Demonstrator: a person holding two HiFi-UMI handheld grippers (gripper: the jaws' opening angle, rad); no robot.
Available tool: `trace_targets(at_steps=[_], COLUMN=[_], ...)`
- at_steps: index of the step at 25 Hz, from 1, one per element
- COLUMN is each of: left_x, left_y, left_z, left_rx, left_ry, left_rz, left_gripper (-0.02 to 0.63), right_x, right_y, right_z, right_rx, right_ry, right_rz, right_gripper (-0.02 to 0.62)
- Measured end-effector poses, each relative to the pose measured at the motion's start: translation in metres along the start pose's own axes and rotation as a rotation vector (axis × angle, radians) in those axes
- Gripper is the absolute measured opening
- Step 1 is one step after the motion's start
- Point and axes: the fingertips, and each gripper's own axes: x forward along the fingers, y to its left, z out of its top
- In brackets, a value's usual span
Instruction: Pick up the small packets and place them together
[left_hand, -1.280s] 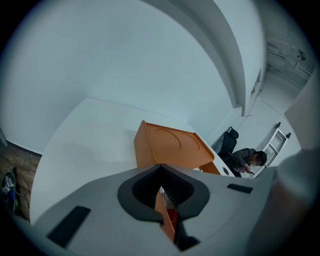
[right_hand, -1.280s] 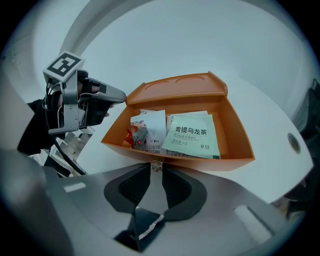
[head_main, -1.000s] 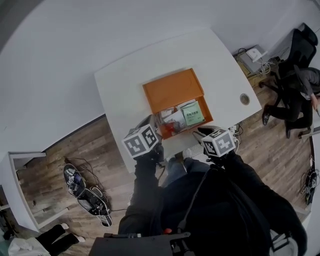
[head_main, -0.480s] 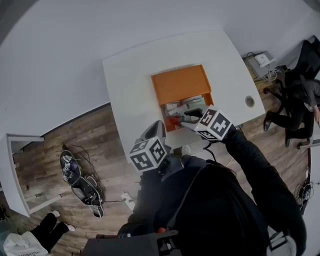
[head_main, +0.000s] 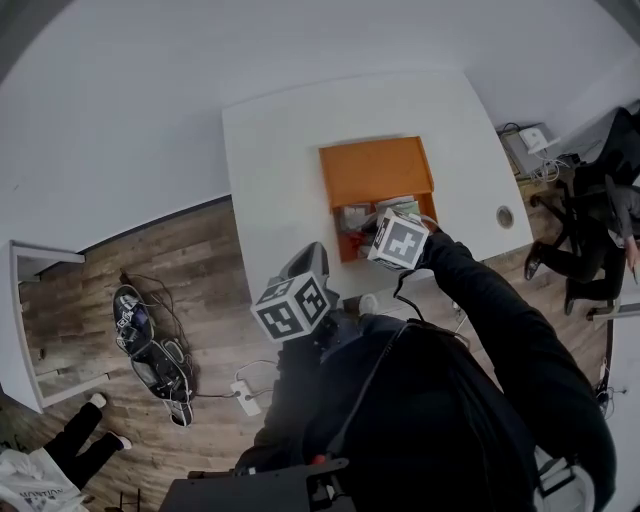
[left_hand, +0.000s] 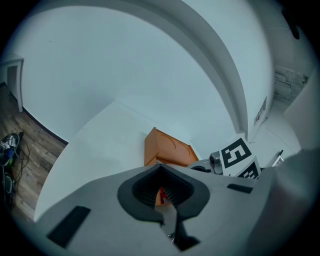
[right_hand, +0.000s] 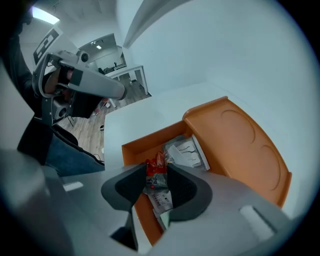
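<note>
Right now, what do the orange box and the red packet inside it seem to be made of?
The orange box: likely moulded plastic, smooth matte, with embossed curves on its lid. The red packet: thin glossy film or foil, probably; it is crinkled and shiny.

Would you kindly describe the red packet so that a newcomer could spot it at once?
On the white table stands an orange box, lid open, with packets inside. The red packet lies between the right gripper's jaws, which have just been opening. It alone is crinkled and red; its neighbours are pale.
</note>
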Motion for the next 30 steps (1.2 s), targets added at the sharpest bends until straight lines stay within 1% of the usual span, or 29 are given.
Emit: trace_targets(at_steps=[7,10,12,14,15,18,21,24,26,30], left_x=[0.001,0.001,0.001,0.002,0.002,0.005,0.007,0.009,0.011,0.015], left_y=[0.009,0.008,0.008,0.008,0.008,0.007,0.001,-0.006,-0.007,-0.007], left_z=[0.005,0.007,0.005,0.003,0.002,0.002,0.008,0.011,0.008,-0.001], left_rx=[-0.016,-0.019,-0.028,-0.033,-0.032,-0.036,-0.034,-0.004,-0.007,-0.002], left_ry=[-0.007,-0.011,-0.012,-0.012,-0.01,-0.009,-0.017,-0.011,-0.006,0.011], left_rz=[0.007,0.007,0.002,-0.001,0.0,0.001,-0.017,-0.024,-0.027,-0.027], left_gripper=[-0.002,-0.002,-0.002,-0.002,-0.002,-0.002,-0.002,-0.002,-0.002,-0.002], right_x=[0.015,0.016,0.018,0.019,0.019,0.017,0.004,-0.017,-0.032,-0.055], right_y=[-0.003,-0.006,-0.006,-0.005,-0.005,-0.003,-0.007,-0.019,-0.03,-0.057], right_z=[-0.002,-0.004,-0.004,-0.004,-0.005,-0.007,-0.004,0.002,0.007,0.018], right_rx=[-0.072,-0.072,-0.053,-0.038,-0.031,-0.002,0.035,0.082,0.117,0.167], right_ry=[0.081,0.096,0.099,0.096,0.092,0.071,0.023,-0.043,-0.088,-0.161], right_rz=[-0.049,-0.08,-0.089,-0.087,-0.083,-0.054,-0.047,-0.054,-0.063,-0.108], right_gripper=[0.123,0.109,0.085,0.032,0.026,0.014,0.011,0.011,0.011,0.011])
